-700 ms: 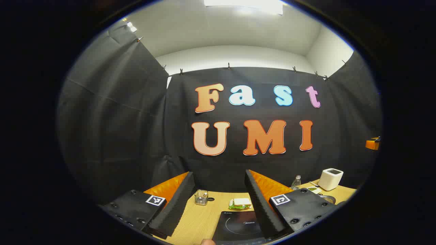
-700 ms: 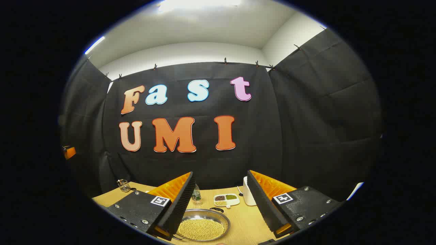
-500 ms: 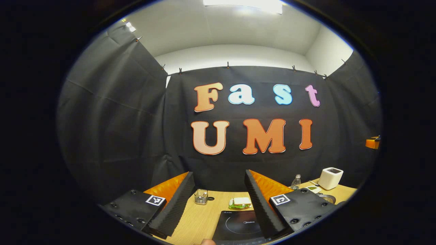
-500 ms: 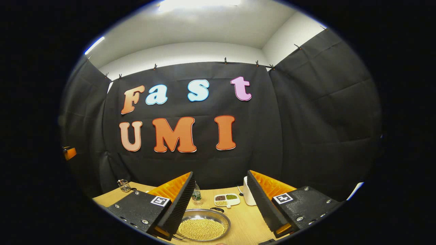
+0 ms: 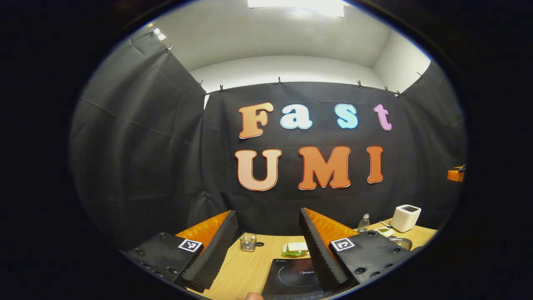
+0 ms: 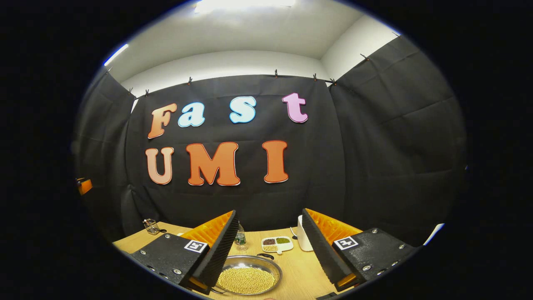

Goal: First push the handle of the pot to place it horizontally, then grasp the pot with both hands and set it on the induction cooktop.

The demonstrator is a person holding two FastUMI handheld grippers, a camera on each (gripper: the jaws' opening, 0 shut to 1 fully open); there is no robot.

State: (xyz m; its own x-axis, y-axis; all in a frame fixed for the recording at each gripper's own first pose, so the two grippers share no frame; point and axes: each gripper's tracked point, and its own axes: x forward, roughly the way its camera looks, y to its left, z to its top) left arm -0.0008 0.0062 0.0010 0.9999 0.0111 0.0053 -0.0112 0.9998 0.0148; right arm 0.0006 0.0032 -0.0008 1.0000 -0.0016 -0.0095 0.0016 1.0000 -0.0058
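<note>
Wooden desk (image 6: 300, 271) across the bottom of both views, black cloth wall behind. In the left gripper view, left tongs (image 5: 268, 246) spread wide, nothing between them, raised over the desk; black induction cooktop (image 5: 291, 279) flat on the desk just ahead, partly behind the right-hand finger. In the right gripper view, right tongs (image 6: 270, 246) likewise spread and empty above the desk. Round metal pot (image 6: 250, 275) on the desk between and just ahead of those fingers, shallow, full of yellow beans, its dark handle (image 6: 265, 256) at the far rim, pointing away toward the wall. Farther back: white box-shaped appliance (image 5: 406, 218), sectioned bean dish (image 6: 277, 244), small clear bottle (image 6: 240, 238), glass jar (image 5: 248, 242), sandwich (image 5: 296, 248).
</note>
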